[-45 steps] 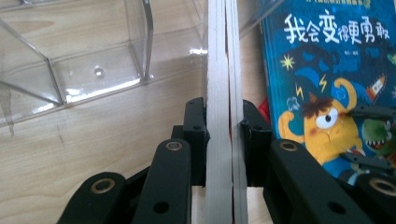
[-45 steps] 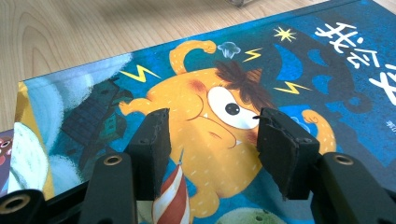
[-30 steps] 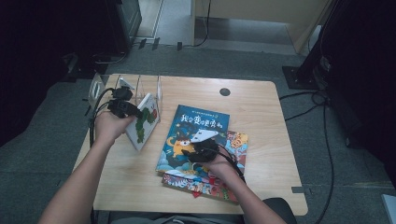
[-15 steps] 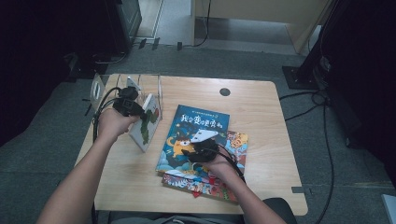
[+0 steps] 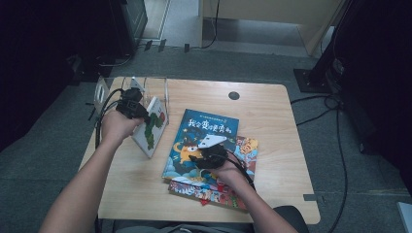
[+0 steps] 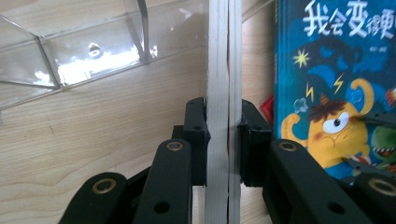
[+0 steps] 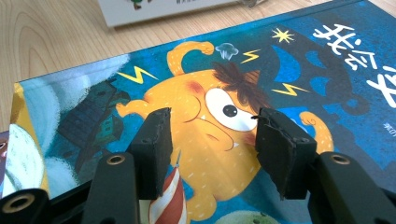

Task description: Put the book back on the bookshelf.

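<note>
White-covered book [image 5: 151, 127] stands on edge beside the clear rack [image 5: 163, 90], clamped in the left gripper [image 5: 130, 104]; right gripper [image 7: 212, 154] gapes empty over the blue book [image 5: 204, 141]; next, we judge, slotting it in.

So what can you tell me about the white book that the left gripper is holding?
The white book is thin, with green pictures on its pale cover. It stands on its lower edge on the wooden table, leaning, beside the clear plastic rack. The left gripper is shut on its edge, with pale pages squeezed between the black pads.
</note>
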Available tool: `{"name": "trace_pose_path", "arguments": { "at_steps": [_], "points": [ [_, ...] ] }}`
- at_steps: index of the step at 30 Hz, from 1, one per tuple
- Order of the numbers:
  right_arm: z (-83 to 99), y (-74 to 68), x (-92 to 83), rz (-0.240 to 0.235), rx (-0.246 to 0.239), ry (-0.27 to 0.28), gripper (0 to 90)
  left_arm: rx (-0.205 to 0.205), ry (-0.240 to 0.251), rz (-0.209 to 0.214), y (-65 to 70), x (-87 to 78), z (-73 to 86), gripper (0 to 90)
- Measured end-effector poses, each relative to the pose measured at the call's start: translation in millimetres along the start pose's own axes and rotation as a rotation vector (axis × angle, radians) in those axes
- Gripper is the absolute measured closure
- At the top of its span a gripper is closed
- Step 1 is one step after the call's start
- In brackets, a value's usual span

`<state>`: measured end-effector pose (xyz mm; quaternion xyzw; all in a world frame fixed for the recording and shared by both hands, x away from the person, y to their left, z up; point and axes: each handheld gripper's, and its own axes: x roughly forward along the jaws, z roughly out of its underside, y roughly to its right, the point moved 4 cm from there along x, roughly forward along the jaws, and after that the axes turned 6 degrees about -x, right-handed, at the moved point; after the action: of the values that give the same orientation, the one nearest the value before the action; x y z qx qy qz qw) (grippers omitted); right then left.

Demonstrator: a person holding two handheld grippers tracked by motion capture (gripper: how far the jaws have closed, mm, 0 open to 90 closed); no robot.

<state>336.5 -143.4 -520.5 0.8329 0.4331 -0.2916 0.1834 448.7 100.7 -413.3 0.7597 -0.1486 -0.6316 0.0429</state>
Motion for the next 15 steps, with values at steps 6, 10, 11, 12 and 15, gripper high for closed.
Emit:
{"name": "trace_pose_path", "arguments": {
  "at_steps": [6, 10, 11, 12, 15],
  "points": [
    [0.0, -0.1, 0.1, 0.000, 0.001, 0.001, 46.1, -0.045, 0.038, 0.003, 4.2, -12.6, -11.3, 78.0],
    [-0.1, 0.1, 0.1, 0.001, 0.001, 0.002, 46.4, -0.108, 0.058, 0.014, 2.8, -14.3, -21.1, 78.0],
    [-0.1, 0.2, 0.1, 0.001, 0.000, 0.002, 46.5, -0.127, 0.068, 0.014, 1.7, -14.0, -24.4, 78.1],
    [-0.1, 0.4, 0.2, 0.002, -0.001, 0.003, 46.7, -0.139, 0.074, 0.015, 1.6, -13.5, -26.1, 78.0],
    [-0.2, 0.4, 0.2, 0.002, -0.001, 0.003, 46.9, -0.152, 0.094, 0.012, 1.7, -12.6, -30.5, 78.0]
  ]
}}
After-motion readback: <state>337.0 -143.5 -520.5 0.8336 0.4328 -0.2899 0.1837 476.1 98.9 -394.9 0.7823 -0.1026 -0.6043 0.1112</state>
